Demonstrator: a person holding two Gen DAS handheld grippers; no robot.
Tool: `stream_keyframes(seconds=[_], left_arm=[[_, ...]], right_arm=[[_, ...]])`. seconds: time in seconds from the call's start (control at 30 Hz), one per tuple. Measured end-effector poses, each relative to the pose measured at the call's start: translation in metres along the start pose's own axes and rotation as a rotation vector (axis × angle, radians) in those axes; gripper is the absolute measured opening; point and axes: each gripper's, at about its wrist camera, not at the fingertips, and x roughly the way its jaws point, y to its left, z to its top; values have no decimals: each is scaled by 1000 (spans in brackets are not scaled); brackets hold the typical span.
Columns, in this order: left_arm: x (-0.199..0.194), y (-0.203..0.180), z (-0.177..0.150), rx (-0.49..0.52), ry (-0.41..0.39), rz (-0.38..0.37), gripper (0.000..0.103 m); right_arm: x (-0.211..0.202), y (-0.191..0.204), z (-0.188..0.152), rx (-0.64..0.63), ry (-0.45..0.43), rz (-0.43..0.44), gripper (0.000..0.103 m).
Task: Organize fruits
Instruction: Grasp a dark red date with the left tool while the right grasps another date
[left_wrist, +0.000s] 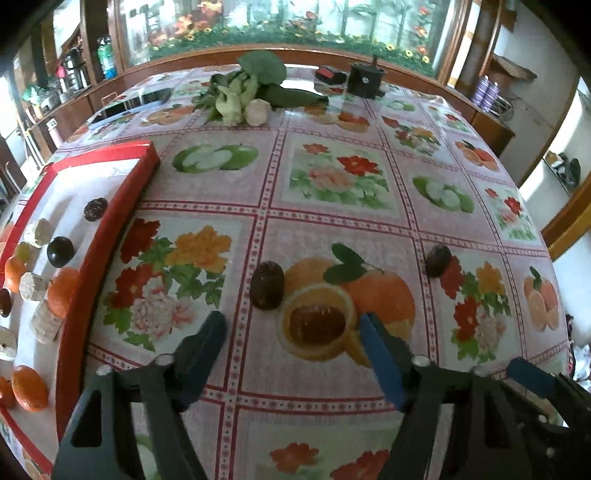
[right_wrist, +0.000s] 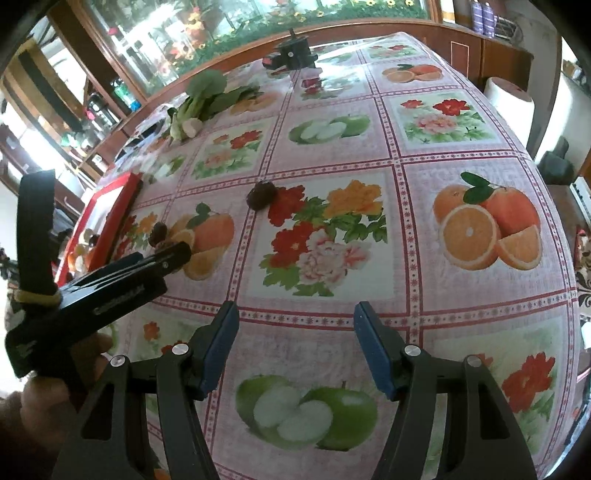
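Partly done, by the look of it. Red tray (left_wrist: 110, 229) at the near left edge of the worktop (left_wrist: 332, 206) already loaded; three dark fruits not yet in it.

Tray contents, as far as visible: several oranges (left_wrist: 62, 291), a few dark round fruits (left_wrist: 61, 252), one yellowish-green fruit, plus pale cork-like chunks of uncertain kind. Far half of the tray bare.

Outside the tray, all to its right on the flowered cloth:
- dark fruit nearest the tray (left_wrist: 266, 285), just ahead of the left tongs;
- brown fruit on the printed orange slice (left_wrist: 317, 325), directly between the left tongs;
- dark fruit farthest from the tray (left_wrist: 438, 260).

Leafy greens (left_wrist: 255, 85) well beyond the tray at the far side; probably not part of the sorting.

Left tongs (left_wrist: 293, 332): apart, straddling the brown fruit, pads apparently not pressing. Right tongs (right_wrist: 295, 332): apart, empty, over bare cloth well right of the tray.
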Motion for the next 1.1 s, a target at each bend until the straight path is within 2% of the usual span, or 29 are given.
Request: stream_keyframes(seconds=[0.13,0.17,0.2,0.27,0.43,0.8,1.03,1.1], left_arm=[[-3,3,-3,28,-26,22,46],[-4,6,-3,25,-31,16,34],[-5,10,-4,20,-33,2,33],[-6,17,-3,4,-25,-35,32],[-11,28,-9,-24,-8,-70,32],[-31,55,-37,-77,14,-107,32],[-34,59,-43,-72,2,-121,33],[-34,60,-43,-70,-3,-126,33]], right_arm=[[3,0,5,-9,-4,4,65],[4,0,7,-15,-5,4,65],[5,2,9,-22,-6,2,65],[9,7,13,-39,-5,3,65],[18,26,22,-91,-9,28,65],[65,110,50,-354,-7,51,65],[90,138,50,-490,17,14,67],[91,140,48,-521,7,-4,64]])
